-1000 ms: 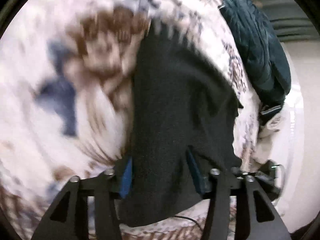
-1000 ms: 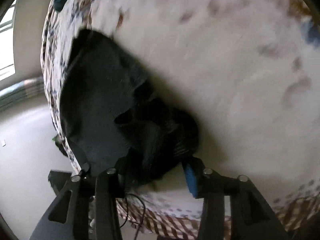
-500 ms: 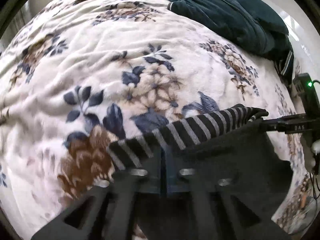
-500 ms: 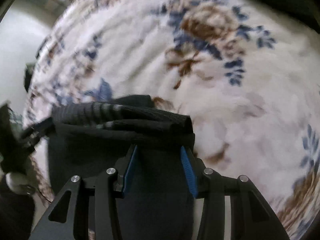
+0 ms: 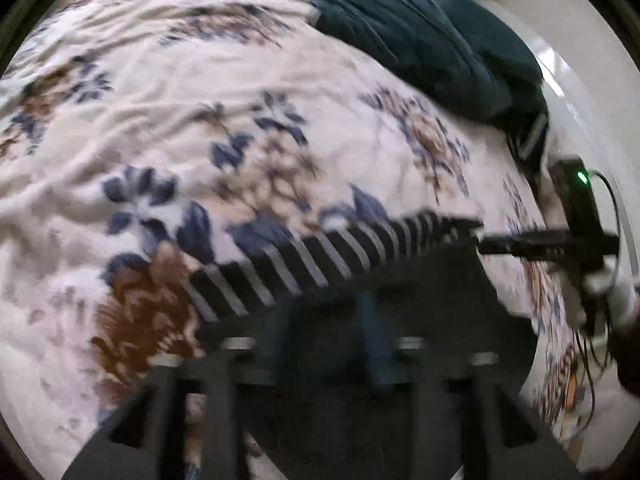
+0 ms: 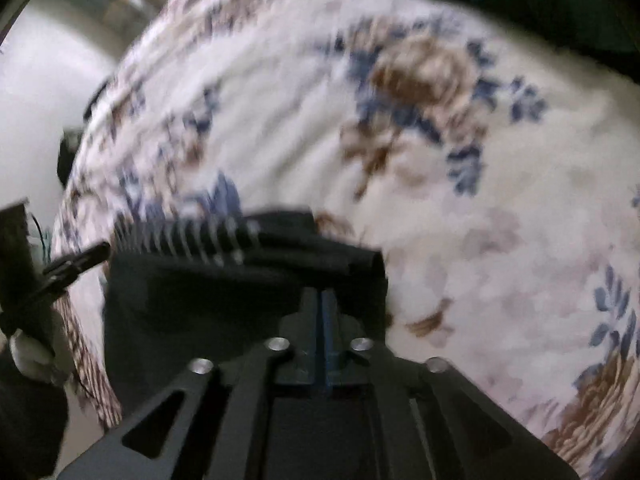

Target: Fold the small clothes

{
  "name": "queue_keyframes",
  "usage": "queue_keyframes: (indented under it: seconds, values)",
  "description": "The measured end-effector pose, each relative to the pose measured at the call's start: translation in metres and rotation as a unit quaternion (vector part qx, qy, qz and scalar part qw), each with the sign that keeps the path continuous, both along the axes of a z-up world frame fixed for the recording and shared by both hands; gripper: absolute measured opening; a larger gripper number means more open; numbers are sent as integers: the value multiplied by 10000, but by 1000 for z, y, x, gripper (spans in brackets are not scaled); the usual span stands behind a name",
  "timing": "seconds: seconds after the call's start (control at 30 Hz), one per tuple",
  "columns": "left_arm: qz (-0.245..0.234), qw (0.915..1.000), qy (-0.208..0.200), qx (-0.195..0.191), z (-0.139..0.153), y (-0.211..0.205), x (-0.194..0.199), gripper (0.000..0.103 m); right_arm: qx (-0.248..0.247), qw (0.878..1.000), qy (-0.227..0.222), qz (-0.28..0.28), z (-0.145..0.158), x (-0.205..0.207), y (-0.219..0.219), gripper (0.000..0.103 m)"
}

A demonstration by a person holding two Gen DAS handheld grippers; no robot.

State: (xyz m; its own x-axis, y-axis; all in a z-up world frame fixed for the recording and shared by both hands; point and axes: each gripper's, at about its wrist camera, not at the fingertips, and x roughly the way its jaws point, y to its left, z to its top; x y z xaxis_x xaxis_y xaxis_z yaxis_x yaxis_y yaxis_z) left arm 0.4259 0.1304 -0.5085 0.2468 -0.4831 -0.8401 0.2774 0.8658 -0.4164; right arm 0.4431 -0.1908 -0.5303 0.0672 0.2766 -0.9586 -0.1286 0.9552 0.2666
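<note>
Black garment (image 5: pixel 420 280) with striped waistband (image 5: pixel 312 256) lies at the near edge of the floral blanket (image 5: pixel 200 80) — right gripper (image 6: pixel 322 308) clenched on its fold, left gripper (image 5: pixel 324 332) spread (blurred); much blanket beyond.

We look from each wrist camera forward along its tongs, close above the bed's floral blanket (image 5: pixel 200 92). Our left view faces across the blanket toward the teal quilt (image 5: pixel 420 40), with the right tongs (image 5: pixel 486 247) at its right edge. Both views share the black garment's striped waistband (image 5: pixel 320 256), the blanket and the quilt.
</note>
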Motion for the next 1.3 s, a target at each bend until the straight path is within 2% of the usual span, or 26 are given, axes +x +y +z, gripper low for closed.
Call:
queue_keyframes:
  seconds: [0.03, 0.07, 0.13, 0.17, 0.2, 0.23, 0.27, 0.33, 0.43, 0.6, 0.77, 0.87, 0.97, 1.03, 1.07, 1.13, 1.2, 1.23, 1.27, 1.3]
  values:
    - [-85, 9999, 108, 30, -7, -4, 1, 60, -25, 10000, 52, 68, -6, 0, 0, 60]
    - [-134, 9997, 178, 124, -13, -8, 3, 60, -41, 9998, 178, 107, -13, 1, -1, 63]
    - [-177, 9993, 86, 315, -19, -15, 5, 59, 29, 9996, 269, 35, -23, 4, -2, 60]
    - [-166, 9991, -27, 379, -19, -18, 7, 59, 100, 9998, 164, 3, -23, 3, -2, 47]
    - [-145, 9988, -148, 448, -18, -21, 8, 48, 118, 9999, 14, -29, -20, 2, -2, 36]
    - [-110, 9982, -223, 537, -18, -23, 9, 20, 154, 9998, -94, -39, -16, -1, -2, 18]
    - [-85, 9981, -260, 550, -18, -24, 11, 10, 134, 9997, -211, -21, -12, -3, 0, 14]
    - [-71, 9973, -375, 634, -16, -28, 13, 5, -71, 9987, -507, 73, 0, -10, 6, 12]
    - [-33, 9956, -528, 778, -12, -31, 8, 4, -262, 9964, -805, 94, 16, -23, 9, 11]
    - [179, 9921, -877, 875, 8, -25, 1, 4, -270, 9910, -1310, -38, 47, -34, 8, 10]
    - [368, 9913, -837, 942, 9, -15, 14, 4, -376, 9862, -1612, -1, 60, -20, 22, 10]
    - [470, 9920, -683, 948, -4, -11, 33, 4, -464, 9868, -1554, -36, 48, 1, 27, 10]
    - [500, 9937, -364, 937, -26, -12, 53, 4, -573, 9888, -1365, -182, 26, 28, 27, 9]
    - [499, 9923, -101, 1132, -47, -12, 65, 0, -704, 9912, -1090, -260, 6, 40, 25, 9]
    - [601, 9923, 66, 1080, -57, -6, 70, 0, -746, 9930, -862, -311, -5, 44, 22, 9]
    - [834, 9936, 352, 676, -64, 5, 76, 0, -561, 9968, -392, -424, -23, 47, 15, 9]
    - [917, 9933, 250, 658, -52, 9, 75, 1, -370, 9981, -178, -465, -27, 46, 10, 10]
    - [939, 9936, 251, 584, -47, 13, 72, 1, -305, 9983, -136, -468, -25, 45, 7, 18]
    - [1001, 9932, 305, 519, -45, 16, 69, 1, -286, 9983, -6, -501, -21, 43, 2, 35]
    - [1123, 9918, 382, 476, -43, 22, 65, 2, -180, 9979, 117, -612, -17, 40, -6, 44]
